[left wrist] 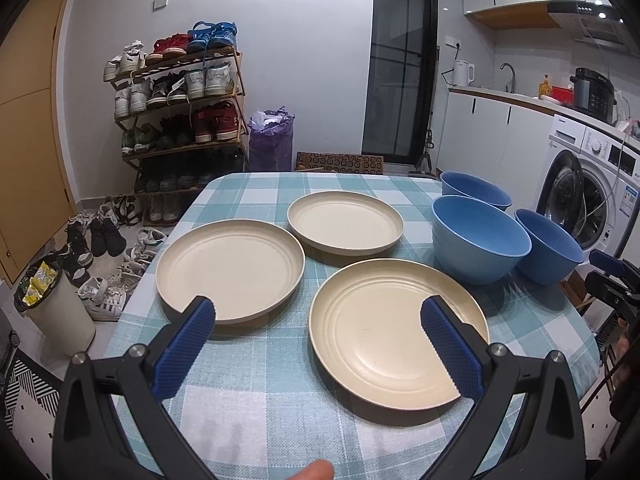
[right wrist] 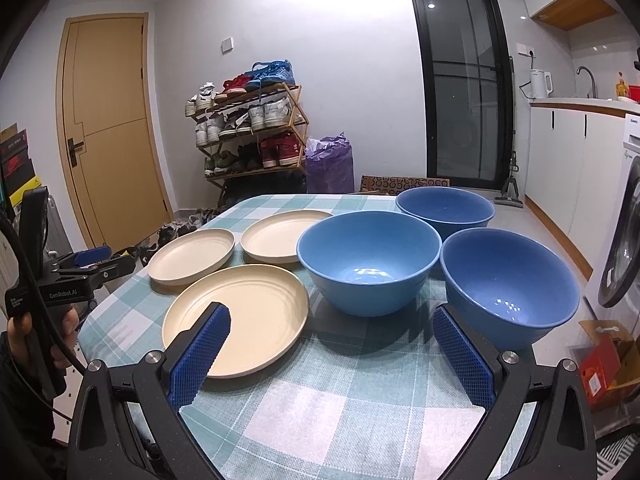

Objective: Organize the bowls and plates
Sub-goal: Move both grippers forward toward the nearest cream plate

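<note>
plates (left wrist: pixel 230 270): three, bare | bowls (right wrist: pixel 368 264): three, bare | both grippers' fingers: wide apart, holding nothing

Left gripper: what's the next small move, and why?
Probably ease the left gripper forward and down to the rim of the nearest plate. Its jaws are open and empty, the three cream plates lie separately on the checked table, unstacked, and this one sits closest, partly between the fingers. The right gripper is also open, nearer the blue bowls.
</note>
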A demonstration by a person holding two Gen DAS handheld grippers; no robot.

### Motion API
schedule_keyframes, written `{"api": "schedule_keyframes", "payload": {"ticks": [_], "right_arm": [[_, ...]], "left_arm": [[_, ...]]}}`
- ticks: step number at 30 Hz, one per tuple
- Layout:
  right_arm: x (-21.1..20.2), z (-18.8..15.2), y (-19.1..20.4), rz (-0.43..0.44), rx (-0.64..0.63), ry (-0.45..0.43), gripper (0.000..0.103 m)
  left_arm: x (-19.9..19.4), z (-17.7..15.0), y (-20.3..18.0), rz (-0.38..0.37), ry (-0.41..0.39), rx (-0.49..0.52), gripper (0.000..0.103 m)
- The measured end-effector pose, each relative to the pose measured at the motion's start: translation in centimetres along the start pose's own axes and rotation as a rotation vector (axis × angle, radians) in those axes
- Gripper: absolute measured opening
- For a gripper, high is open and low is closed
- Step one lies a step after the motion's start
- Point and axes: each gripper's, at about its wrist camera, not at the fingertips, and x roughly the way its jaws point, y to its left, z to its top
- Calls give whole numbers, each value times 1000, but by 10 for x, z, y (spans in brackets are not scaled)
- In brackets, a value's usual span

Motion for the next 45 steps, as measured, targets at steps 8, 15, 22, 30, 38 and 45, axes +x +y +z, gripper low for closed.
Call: {"api": "schedule_keyframes", "payload": {"ticks": [8, 15, 22, 30, 38, 45], "right_arm": [[4, 12, 10, 16, -51, 4, 103], [5, 26, 17, 43, -72, -6, 103], [5, 44, 16, 50, -62, -24, 103], [7, 70, 16, 43, -69, -34, 103], [15, 97, 14, 62, -48, -27, 103], [28, 123, 9, 55, -26, -9, 103]], "left_arm": [[-1, 11, 5, -15, -23, -32, 103], [-2, 29, 11, -2, -47, -31, 103], [-1, 46, 17, 8, -49, -21, 103], [4, 62, 16, 4, -55, -7, 103], [17, 81, 19, -13, -40, -12, 103], [31, 96, 23, -13, -20, -2, 103]]}}
